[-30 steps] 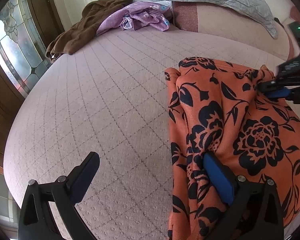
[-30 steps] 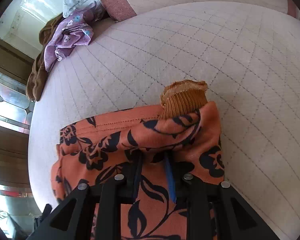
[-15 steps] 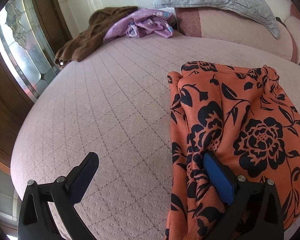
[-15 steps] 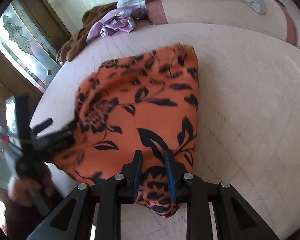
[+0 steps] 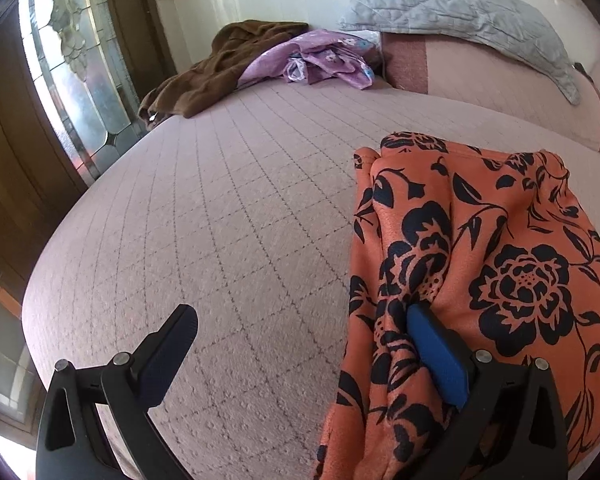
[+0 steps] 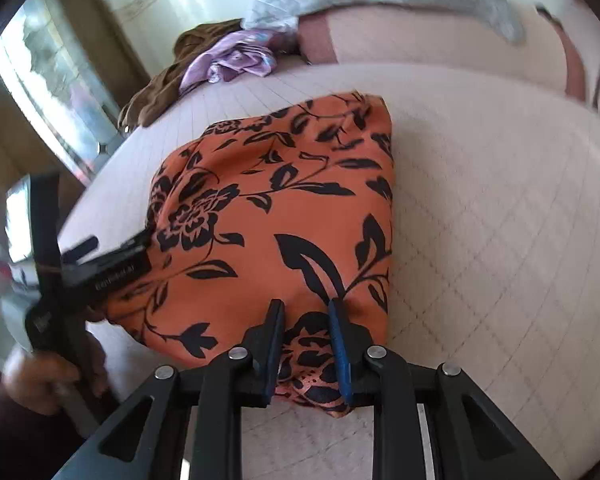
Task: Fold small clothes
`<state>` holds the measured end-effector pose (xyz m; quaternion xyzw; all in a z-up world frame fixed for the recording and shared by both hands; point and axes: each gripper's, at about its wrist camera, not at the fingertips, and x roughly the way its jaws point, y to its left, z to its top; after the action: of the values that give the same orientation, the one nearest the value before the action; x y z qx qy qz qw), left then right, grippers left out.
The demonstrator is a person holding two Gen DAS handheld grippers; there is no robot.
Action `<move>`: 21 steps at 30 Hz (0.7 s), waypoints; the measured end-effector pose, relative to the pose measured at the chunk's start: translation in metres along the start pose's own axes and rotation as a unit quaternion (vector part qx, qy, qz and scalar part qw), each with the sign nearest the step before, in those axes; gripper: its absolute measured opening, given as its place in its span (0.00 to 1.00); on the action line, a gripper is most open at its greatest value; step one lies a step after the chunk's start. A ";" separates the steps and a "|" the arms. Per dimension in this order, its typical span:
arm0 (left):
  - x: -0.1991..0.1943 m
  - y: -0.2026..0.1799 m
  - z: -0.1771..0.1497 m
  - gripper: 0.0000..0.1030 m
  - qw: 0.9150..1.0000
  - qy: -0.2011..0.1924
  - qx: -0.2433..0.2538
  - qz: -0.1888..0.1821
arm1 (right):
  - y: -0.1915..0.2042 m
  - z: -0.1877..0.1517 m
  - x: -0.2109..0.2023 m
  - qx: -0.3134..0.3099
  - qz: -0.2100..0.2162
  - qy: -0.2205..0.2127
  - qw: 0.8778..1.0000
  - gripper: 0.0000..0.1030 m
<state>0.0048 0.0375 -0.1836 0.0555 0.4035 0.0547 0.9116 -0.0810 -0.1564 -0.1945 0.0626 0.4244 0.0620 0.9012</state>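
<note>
On a bed (image 5: 228, 216) with a pink quilted cover lies an orange garment (image 6: 284, 216) printed with black flowers, folded into a rough, puffy rectangle near the front edge. The right hand-held gripper (image 6: 306, 342) pinches the garment's near corner, its two blue pads almost together with cloth bunched between them. The left hand-held gripper (image 5: 304, 344) stands wide apart and grips nothing; one blue pad presses into the folds at the garment's left side, the other hangs over bare bedcover. At the far end of the bed, well apart, lie a brown garment (image 5: 220, 64), a purple floral cloth (image 5: 320, 56) and a grey quilted pillow (image 5: 460, 16).

Risks, as a judgement: the fabric looks thin and slippery, so pulling on one pinched corner could drag the top layer and undo the fold. The left pad buried in the creases could snag and tug the side open. The garment's near edge sits close to the bed's edge and might slide off.
</note>
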 end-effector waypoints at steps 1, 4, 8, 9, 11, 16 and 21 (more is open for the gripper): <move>-0.001 -0.001 -0.002 1.00 1.000 0.000 -0.001 0.001 | 0.004 -0.003 0.000 -0.008 -0.011 -0.007 1.000 0.26; -0.005 0.000 -0.003 1.00 1.000 0.010 -0.010 -0.003 | 0.007 -0.007 0.001 -0.023 -0.021 -0.025 0.999 0.26; -0.017 0.012 0.005 1.00 0.999 0.039 -0.015 -0.035 | 0.001 -0.005 -0.006 -0.018 0.000 -0.022 1.000 0.26; -0.022 0.014 0.006 1.00 0.998 0.043 -0.016 -0.045 | -0.001 -0.004 -0.011 -0.016 0.009 -0.019 1.000 0.26; -0.043 0.016 0.004 1.00 0.998 0.031 -0.021 -0.055 | -0.006 -0.002 -0.020 -0.007 0.029 -0.011 0.999 0.26; -0.067 0.006 -0.010 1.00 0.997 0.026 -0.010 -0.078 | -0.016 0.000 -0.046 0.015 0.052 -0.031 0.998 0.26; -0.043 -0.013 -0.016 1.00 0.996 0.060 0.036 -0.049 | -0.018 -0.017 -0.013 0.028 0.042 0.017 0.999 0.26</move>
<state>-0.0351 0.0193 -0.1653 0.0649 0.4611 -0.0010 0.8850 -0.1014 -0.1754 -0.1983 0.1040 0.4383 0.0890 0.8883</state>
